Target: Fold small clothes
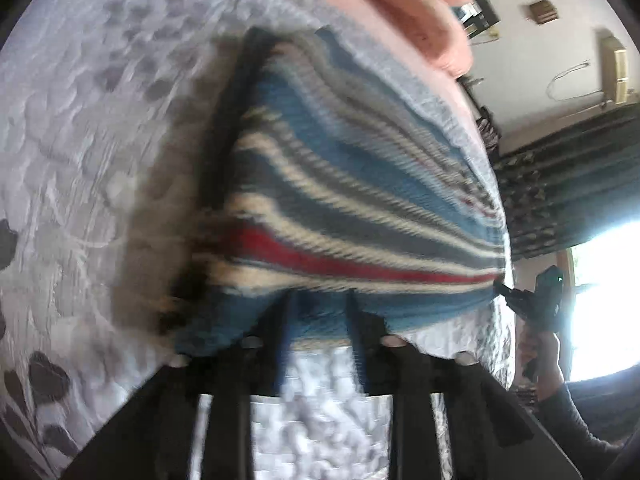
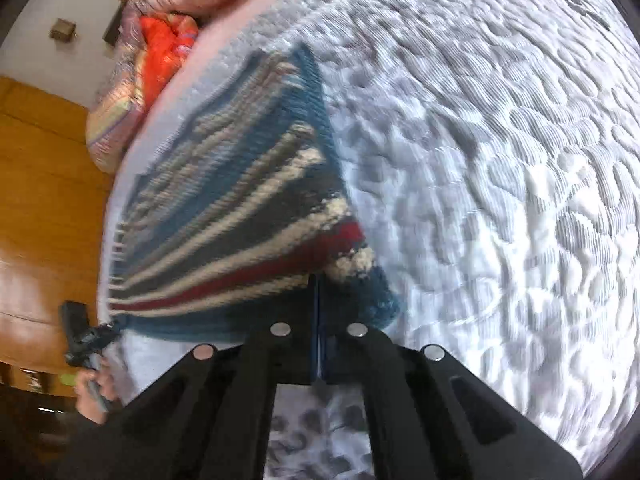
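Observation:
A striped knit garment [image 1: 340,184] in blue, grey, cream and red is stretched above a quilted bedspread [image 1: 80,160]. In the left wrist view its blue hem runs between the fingers of my left gripper [image 1: 318,320], which is shut on it. My right gripper [image 1: 506,290] pinches the far corner at the right. In the right wrist view the same garment [image 2: 240,200] fans out from my right gripper [image 2: 318,292], whose fingers are pressed together on its near corner. My left gripper [image 2: 108,330] holds the other hem corner at the lower left. Both views are blurred by motion.
The bedspread [image 2: 500,200] is grey-white with a leaf pattern. A pink pillow [image 1: 420,12] and orange cloth [image 2: 168,48] lie at the far edge. A wooden wardrobe [image 2: 40,200] stands beyond the bed. A dark curtain [image 1: 568,184] and bright window [image 1: 608,300] are at the right.

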Tool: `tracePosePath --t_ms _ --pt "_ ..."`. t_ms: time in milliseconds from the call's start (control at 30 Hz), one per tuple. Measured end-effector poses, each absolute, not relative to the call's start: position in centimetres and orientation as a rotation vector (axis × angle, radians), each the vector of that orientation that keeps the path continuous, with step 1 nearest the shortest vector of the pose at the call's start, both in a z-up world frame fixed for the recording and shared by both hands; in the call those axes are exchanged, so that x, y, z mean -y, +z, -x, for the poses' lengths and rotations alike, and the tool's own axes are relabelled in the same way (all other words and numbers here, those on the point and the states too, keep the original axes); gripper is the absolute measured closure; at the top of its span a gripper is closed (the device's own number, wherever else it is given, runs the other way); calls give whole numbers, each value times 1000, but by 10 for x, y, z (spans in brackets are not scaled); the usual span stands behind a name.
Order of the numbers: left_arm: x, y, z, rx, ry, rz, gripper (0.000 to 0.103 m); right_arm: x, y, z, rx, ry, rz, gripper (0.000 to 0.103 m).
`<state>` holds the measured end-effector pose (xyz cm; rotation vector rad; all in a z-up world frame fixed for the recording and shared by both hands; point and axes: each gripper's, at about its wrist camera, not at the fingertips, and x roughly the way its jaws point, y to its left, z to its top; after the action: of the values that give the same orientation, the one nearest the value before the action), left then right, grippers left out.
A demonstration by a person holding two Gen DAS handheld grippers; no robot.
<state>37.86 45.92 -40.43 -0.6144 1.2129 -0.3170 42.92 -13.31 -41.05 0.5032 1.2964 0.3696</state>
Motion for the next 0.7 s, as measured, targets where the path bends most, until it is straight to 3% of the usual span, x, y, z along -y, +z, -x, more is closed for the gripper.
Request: tracePosePath --t_ms 67,100,167,233,300,467,700 --pt "-466 -400 -378 -1228 -336 623 84 124 -399 -427 -1273 360 -459 98" --pt "-471 -393 -378 -1221 -352 631 75 116 -389 -425 -1251 359 -416 94" --pt "-489 -371 -378 -1173 -379 668 58 91 -364 -413 -1196 362 -254 71" --pt "-505 -355 -380 -1127 -374 677 37 47 -345 -392 -1140 390 -53 61" --pt "-523 -341 -392 -1107 -300 641 27 9 -341 -366 -1105 435 99 58" --pt "-554 -346 -430 -1185 -243 685 27 -84 -349 -317 -1028 528 326 43" --pt "-530 -370 -478 -1279 -287 694 26 -199 -369 -261 -908 651 545 41"
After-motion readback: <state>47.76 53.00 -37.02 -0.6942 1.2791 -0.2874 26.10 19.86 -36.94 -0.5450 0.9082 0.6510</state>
